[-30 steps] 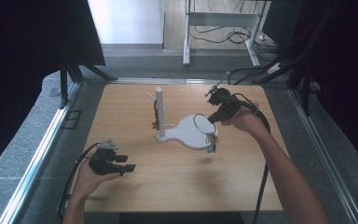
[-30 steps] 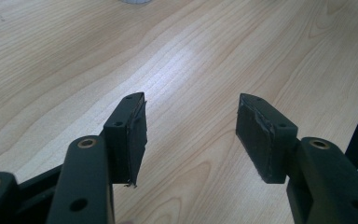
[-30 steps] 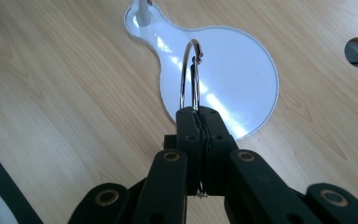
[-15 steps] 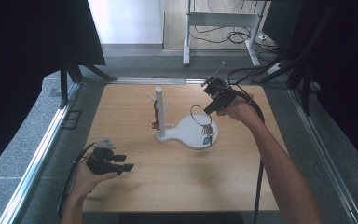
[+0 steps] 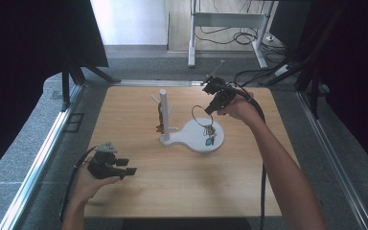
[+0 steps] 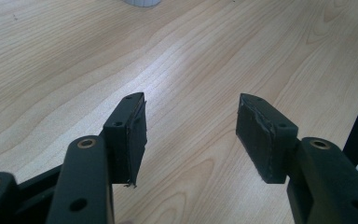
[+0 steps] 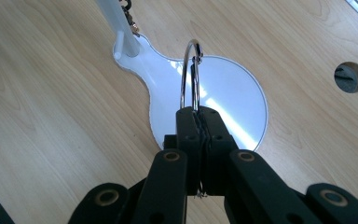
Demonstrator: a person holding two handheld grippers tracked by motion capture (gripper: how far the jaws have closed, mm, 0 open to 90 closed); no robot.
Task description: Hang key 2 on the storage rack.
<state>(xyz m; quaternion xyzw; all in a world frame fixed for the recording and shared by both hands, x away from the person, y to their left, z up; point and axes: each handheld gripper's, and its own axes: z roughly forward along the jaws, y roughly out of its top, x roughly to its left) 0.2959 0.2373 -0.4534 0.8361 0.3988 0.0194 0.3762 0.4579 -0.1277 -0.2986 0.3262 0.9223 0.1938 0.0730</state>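
Nearest me, the left tongs rest with jaws apart and nothing between them, low on the counter, well short of the white stand. Farther off, the right tongs are clenched on a wire ring with its trinkets dangling over the stand's round base, just right of the pegged post; this hand is far nearer.

We see a white stand on a pale wood-grain table, a silver ring carrying a small teal charm, and black grippers with black cables.
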